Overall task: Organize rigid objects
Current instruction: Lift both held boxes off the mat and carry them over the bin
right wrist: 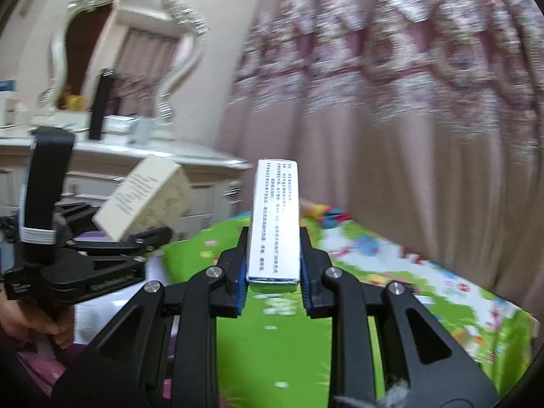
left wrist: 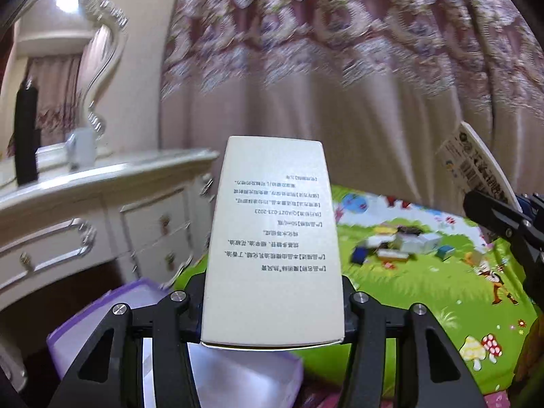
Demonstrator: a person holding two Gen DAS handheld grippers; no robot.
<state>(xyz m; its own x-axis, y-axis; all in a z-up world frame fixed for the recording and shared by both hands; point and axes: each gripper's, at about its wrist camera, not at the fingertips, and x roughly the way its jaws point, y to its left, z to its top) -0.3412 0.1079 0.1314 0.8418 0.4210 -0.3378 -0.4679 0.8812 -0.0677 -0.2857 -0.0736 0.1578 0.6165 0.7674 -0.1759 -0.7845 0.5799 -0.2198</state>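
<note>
My left gripper [left wrist: 273, 292] is shut on a cream carton [left wrist: 272, 234] with upside-down black print, held up above the play mat [left wrist: 425, 282]. At the right edge of the left wrist view, my right gripper [left wrist: 489, 210] grips a slim white box [left wrist: 472, 163] with a barcode. In the right wrist view my right gripper [right wrist: 273, 272] is shut on that slim white box [right wrist: 275, 224], its blue pads [right wrist: 240, 282] pressing its sides. To the left there, the left gripper [right wrist: 149, 241] holds the cream carton [right wrist: 146, 200] tilted, with a hand [right wrist: 27, 319] on its grip.
Several small boxes [left wrist: 397, 244] lie in a pile on the far part of the mat. A purple bin [left wrist: 102, 323] sits low at the left. A white dresser [left wrist: 102, 176] with a mirror [right wrist: 119, 51] and a tall black item [left wrist: 25, 136] stands left; a pink curtain [left wrist: 340, 102] hangs behind.
</note>
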